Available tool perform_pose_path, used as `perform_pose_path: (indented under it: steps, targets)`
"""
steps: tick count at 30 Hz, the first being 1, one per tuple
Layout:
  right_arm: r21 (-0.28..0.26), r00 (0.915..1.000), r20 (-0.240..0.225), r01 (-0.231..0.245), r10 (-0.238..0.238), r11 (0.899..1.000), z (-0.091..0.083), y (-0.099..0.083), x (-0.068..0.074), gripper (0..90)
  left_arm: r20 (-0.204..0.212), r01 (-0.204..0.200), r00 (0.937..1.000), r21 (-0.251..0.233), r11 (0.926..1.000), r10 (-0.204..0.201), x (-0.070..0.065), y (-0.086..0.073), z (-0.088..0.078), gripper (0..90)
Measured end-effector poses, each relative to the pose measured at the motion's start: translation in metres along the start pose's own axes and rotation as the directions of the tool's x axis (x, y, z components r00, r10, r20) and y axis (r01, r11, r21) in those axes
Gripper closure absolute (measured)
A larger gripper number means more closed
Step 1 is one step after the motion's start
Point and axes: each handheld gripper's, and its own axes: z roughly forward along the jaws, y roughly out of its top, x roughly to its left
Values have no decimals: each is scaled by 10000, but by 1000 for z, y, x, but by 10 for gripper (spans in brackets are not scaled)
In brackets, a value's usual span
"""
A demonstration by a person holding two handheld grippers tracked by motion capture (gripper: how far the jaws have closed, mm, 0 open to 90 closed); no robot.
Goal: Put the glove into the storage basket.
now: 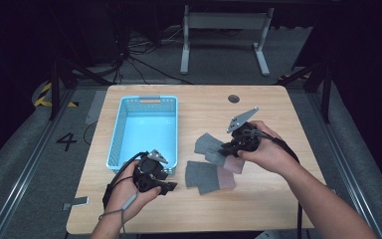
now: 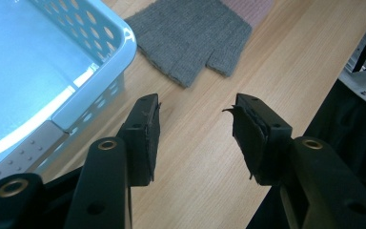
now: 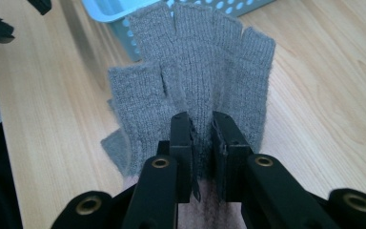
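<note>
Between the right claw pads — a pinched grey glove; left claw wide, empty.

Grey knit gloves with pink cuffs, a light-blue perforated basket, pale wooden table.

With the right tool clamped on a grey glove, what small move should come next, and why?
Probably lift and carry it left toward the light-blue perforated plastic basket. The right tool is shut on the grey knitted fingerless glove, the basket looks empty, and the left tool stands open beside the second grey fingerless glove.
</note>
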Motion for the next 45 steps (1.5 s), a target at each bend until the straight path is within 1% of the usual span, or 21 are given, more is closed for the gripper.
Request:
perform_pose_path:
  steps: [4, 5, 7, 10, 12, 14, 15, 16, 18, 21, 26, 29, 32, 33, 34, 35, 38, 40, 42, 44, 45]
  targets:
    - [57, 9996, -216, 186, -184, 9998, 6, 2, 5, 803, -13, 15, 10000, -23, 10000, -15, 0, 0, 0, 531]
    - [67, 9996, -244, 143, -142, 9999, 7, 2, 6, 803, 9, 7, 10000, -20, 10000, -7, 0, 0, 0, 532]
    - [114, 9989, -376, 294, -290, 9995, 11, 1, 9, 802, 29, 1, 10000, -48, 10000, -1, 0, 0, 0, 534]
    - [247, 9979, -522, 385, -372, 9990, 19, 0, 11, 801, 108, -29, 9999, -133, 9999, 30, 1, 1, 1, 534]
    - [313, 9972, -602, 461, -442, 9984, 25, -3, 13, 800, 225, -101, 9997, -407, 9991, 110, 1, 0, 2, 536]
    - [421, 9965, -563, 650, -626, 9970, 30, -5, 14, 800, 339, -80, 9994, -578, 9983, 100, 2, 0, 3, 540]
    - [475, 9962, -578, 674, -647, 9966, 32, -6, 14, 800, 508, 9, 9987, -779, 9970, 30, 3, 0, 4, 545]
    - [519, 9956, -588, 760, -730, 9958, 35, -7, 15, 800, 572, 40, 9984, -758, 9971, 4, 4, 0, 4, 552]
    - [612, 9942, -642, 902, -863, 9940, 40, -10, 16, 800, 544, -21, 9985, -750, 9972, 62, 4, 0, 6, 562]
    - [835, 9935, -671, 973, -918, 9917, 46, -13, 19, 800, 583, -54, 9983, -705, 9975, 95, 4, 1, 8, 574]
    - [1004, 9898, -846, 1229, -1146, 9873, 57, -19, 22, 800, 557, -208, 9982, -279, 9994, 224, 3, 4, 13, 596]
    - [1141, 9883, -810, 1379, -1291, 9839, 61, -21, 22, 800, 535, -281, 9982, -88, 9996, 286, 2, 5, 18, 608]
    - [1244, 9883, -875, 1351, -1248, 9830, 64, -23, 23, 799, 443, -360, 9984, 58, 9993, 357, 2, 5, 20, 612]
    - [1224, 9880, -832, 1400, -1304, 9825, 66, -23, 23, 799, 450, -368, 9983, 77, 9993, 365, 2, 6, 21, 612]
    - [1327, 9891, -833, 1321, -1217, 9823, 67, -24, 24, 798, 473, -362, 9982, 112, 9993, 356, 2, 6, 22, 614]
    - [1369, 9888, -829, 1346, -1240, 9814, 68, -25, 24, 798, 470, -362, 9983, 123, 9993, 356, 1, 6, 22, 604]
    - [1466, 9885, -858, 1359, -1242, 9798, 72, -27, 25, 795, 414, -339, 9986, 112, 9994, 335, 1, 7, 23, 517]
    - [1525, 9882, -870, 1384, -1262, 9786, 75, -29, 26, 791, 550, -402, 9977, 68, 9992, 398, 0, 6, 23, 497]
    - [1487, 9872, -878, 1450, -1330, 9782, 76, -30, 27, 780, 495, -455, 9978, 131, 9989, 448, 0, 6, 25, 479]
    - [1408, 9874, -908, 1413, -1294, 9799, 77, -30, 27, 759, 376, -534, 9979, 205, 9984, 526, -1, 7, 28, 472]
    - [1361, 9887, -907, 1306, -1190, 9820, 77, -31, 28, 743, 385, -551, 9978, 258, 9982, 541, -2, 7, 29, 473]
